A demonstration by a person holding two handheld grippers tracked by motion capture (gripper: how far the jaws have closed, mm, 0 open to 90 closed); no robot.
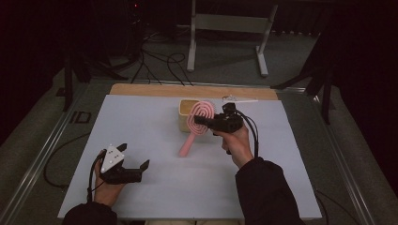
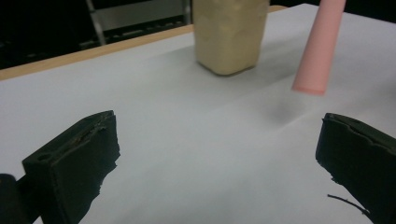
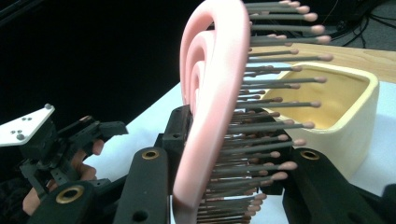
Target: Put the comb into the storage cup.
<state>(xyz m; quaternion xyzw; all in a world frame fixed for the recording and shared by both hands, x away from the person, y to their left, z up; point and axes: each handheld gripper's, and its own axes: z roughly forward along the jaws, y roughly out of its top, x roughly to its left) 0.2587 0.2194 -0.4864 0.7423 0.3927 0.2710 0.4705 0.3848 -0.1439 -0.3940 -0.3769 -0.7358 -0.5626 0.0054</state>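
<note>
A: Where's the hairbrush right now?

B: In the right tongs, clamped across its pink head, one jaw on the smooth back and the other against the bristles. It hangs off the bench, handle slanting down toward the near side, with the head just above the near rim of the cream box.

A: And the left tongs?

B: Spread wide with nothing between the jaws, low over the bench near the front left, well apart from the brush. From their own camera the handle tip hangs ahead and the box stands behind it.

A: So the brush looks bound for the box. How would you do it cleanly?

B: I'd say the brush is long next to the box, so I'd carry the head further over the opening before lowering. Tip it so one end enters first, rather than laying it flat across the rim.

A: Any risk?

B: The grip on bristles is springy, so the brush may twist. Move slowly, and let go only once it rests on the box.
</note>
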